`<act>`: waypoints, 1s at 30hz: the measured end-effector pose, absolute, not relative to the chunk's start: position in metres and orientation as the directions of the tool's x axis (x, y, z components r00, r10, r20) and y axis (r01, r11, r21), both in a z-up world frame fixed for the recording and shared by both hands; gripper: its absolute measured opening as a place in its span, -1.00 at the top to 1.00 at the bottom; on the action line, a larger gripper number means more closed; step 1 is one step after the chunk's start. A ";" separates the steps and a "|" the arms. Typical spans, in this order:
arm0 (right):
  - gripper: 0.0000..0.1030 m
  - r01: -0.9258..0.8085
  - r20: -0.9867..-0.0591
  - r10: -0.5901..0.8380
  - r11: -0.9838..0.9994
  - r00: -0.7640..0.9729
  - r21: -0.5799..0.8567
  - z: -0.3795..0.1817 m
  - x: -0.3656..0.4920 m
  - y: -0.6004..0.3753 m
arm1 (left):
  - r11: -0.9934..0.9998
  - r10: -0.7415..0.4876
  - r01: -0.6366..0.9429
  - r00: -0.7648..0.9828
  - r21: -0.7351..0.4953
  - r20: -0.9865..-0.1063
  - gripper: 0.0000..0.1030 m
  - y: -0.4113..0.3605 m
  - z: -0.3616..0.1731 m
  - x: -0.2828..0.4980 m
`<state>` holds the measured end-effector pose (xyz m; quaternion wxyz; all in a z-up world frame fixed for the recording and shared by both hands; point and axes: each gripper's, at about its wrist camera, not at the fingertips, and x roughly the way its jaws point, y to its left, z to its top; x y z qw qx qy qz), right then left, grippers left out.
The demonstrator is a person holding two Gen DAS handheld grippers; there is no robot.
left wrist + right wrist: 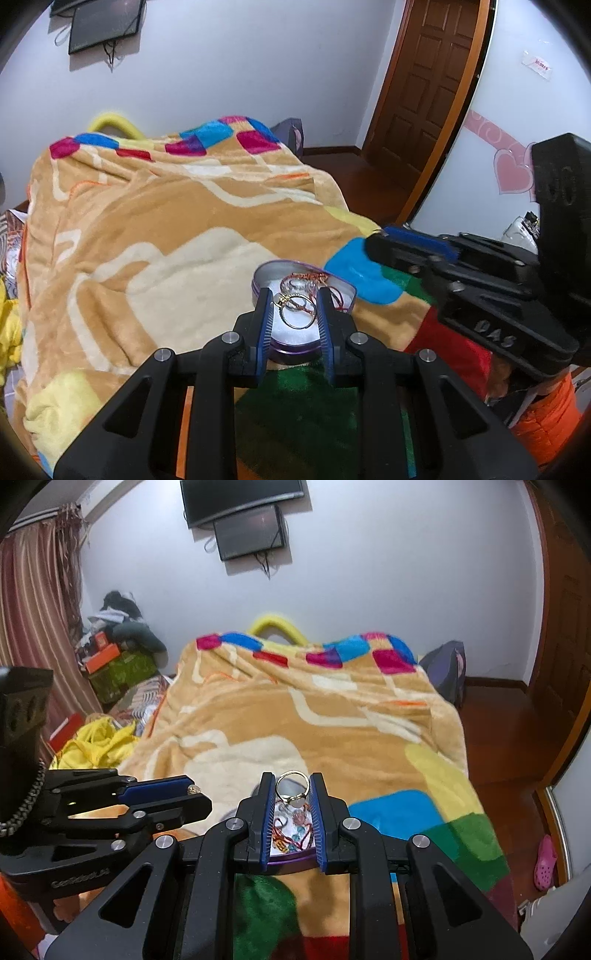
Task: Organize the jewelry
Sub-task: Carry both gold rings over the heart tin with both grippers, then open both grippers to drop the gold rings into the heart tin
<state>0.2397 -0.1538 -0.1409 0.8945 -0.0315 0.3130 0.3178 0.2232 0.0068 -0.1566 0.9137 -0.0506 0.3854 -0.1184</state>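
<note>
A heart-shaped purple tin (341, 286) with a white lining sits on the blanket and holds red cords and rings. My left gripper (295, 299) hovers over the tin, its fingers a ring's width apart, with a gold ring (297, 315) between the pads; a small gold bit touches the left pad. My right gripper (292, 786) is shut on a gold ring (293, 788) held above the tin (291, 860). The right gripper also shows in the left wrist view (384, 240), the left one in the right wrist view (192, 789).
A patterned orange blanket (166, 229) covers the bed. A brown door (424, 85) and wooden floor lie to the right. Yellow cloth (92, 746), boxes and a curtain (33, 627) are on the left. A pink shoe (545, 860) lies on the floor.
</note>
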 end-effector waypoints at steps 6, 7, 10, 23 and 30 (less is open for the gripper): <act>0.67 -0.583 -0.656 0.518 0.800 0.550 0.142 -0.170 0.253 -0.146 | 0.964 -0.266 0.193 0.639 -0.184 -0.721 0.56 0.000 -0.174 0.233; 0.67 -0.584 -0.659 0.516 0.799 0.547 0.142 -0.171 0.253 -0.146 | 0.963 -0.267 0.196 0.636 -0.183 -0.724 0.56 -0.001 -0.175 0.234; 0.67 -0.589 -0.664 0.520 0.795 0.538 0.145 -0.173 0.253 -0.148 | 0.963 -0.268 0.202 0.630 -0.179 -0.729 0.56 -0.002 -0.178 0.238; 0.67 -0.611 -0.706 0.508 0.780 0.494 0.134 -0.179 0.261 -0.144 | 0.962 -0.271 0.197 0.626 -0.188 -0.731 0.56 0.001 -0.178 0.239; 0.58 -0.599 -0.712 0.510 0.785 0.483 0.156 -0.173 0.261 -0.145 | 0.970 -0.243 0.170 0.665 -0.174 -0.706 0.56 0.010 -0.161 0.228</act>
